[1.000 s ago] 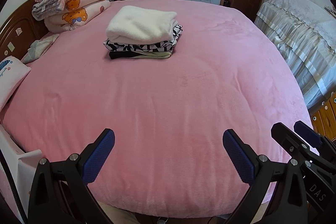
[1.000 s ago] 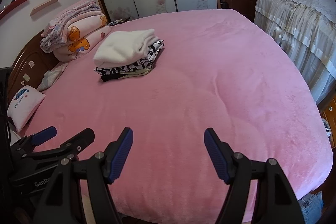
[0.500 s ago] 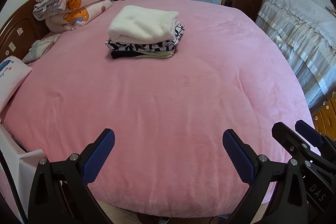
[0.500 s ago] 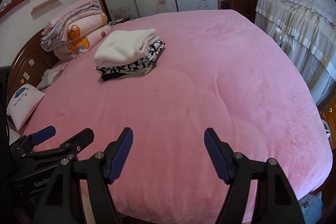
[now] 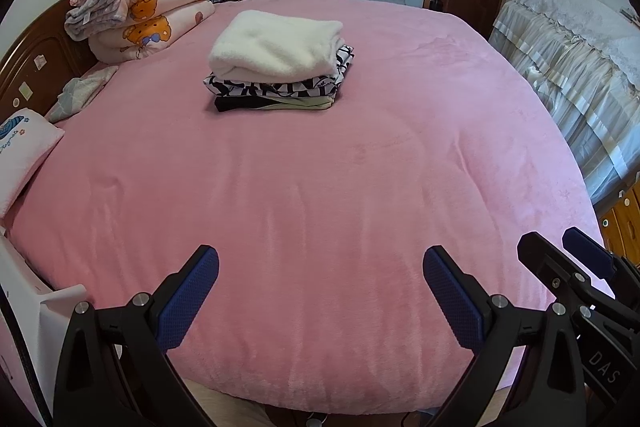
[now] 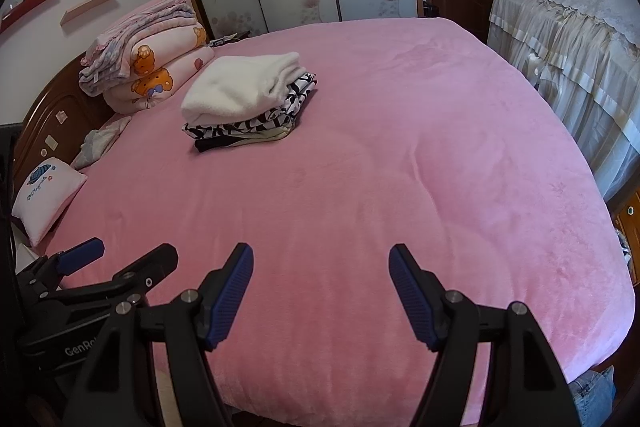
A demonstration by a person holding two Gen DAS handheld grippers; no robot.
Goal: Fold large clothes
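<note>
Three folded garments make up the stack of folded clothes (image 5: 278, 67) I see on the far half of the bed: a thick, fluffy white piece (image 5: 276, 45) on top, a thin black-and-white patterned one (image 5: 280, 89) under it, and a black and pale-yellow one (image 5: 276, 103) at the bottom. The stack sits squarely, its edges roughly in line, on the plush pink blanket (image 5: 320, 195) that covers the whole mattress in soft, shallow ripples. Beside it, against the dark wooden headboard (image 5: 36, 59), lies a heap of folded quilts (image 5: 148, 15) printed with orange bears, and a small white embroidered cushion (image 5: 20, 155) rests near the bed's edge.

My left gripper (image 5: 320, 283) hangs over the near edge of the blanket with its jaws spread wide; the ribbed blue pads (image 5: 188, 303) touch nothing and hold nothing. My right gripper (image 6: 321, 287) is just beside it, also over the near edge, its jaws likewise well apart and empty. Both tools are well apart from the stack. A pale lace-trimmed cover (image 6: 568, 39) drapes the furniture to the right.
</note>
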